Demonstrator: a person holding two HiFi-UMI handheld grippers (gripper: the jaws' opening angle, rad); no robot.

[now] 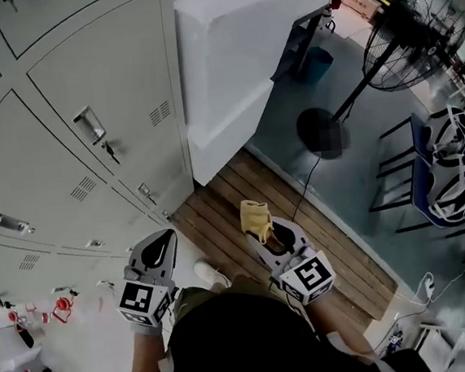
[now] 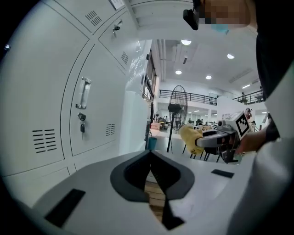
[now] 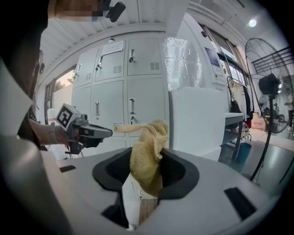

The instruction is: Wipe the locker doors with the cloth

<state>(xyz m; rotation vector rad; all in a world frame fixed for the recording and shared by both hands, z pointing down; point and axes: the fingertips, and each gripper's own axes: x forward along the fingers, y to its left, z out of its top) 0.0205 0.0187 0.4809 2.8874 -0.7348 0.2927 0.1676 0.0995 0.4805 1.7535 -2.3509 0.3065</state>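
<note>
Right gripper view: right hand-held gripper (image 3: 146, 176) tight on cloth (image 3: 146, 156); left hand-held gripper (image 2: 151, 160) closed, empty.

The pale grey locker doors (image 1: 101, 95) are smooth painted metal with a soft sheen, and their small handles (image 1: 89, 124) are bright chrome. The yellow terry cloth (image 1: 256, 218) is nubbly and matt. The left gripper (image 1: 165, 238) and right gripper (image 1: 264, 237) have matt light-grey plastic shells with dull black linings. The near brown slatted wooden platform (image 1: 220, 223) looks grainy. The grey floor (image 1: 353, 161) to the right is smooth and faintly glossy.
</note>
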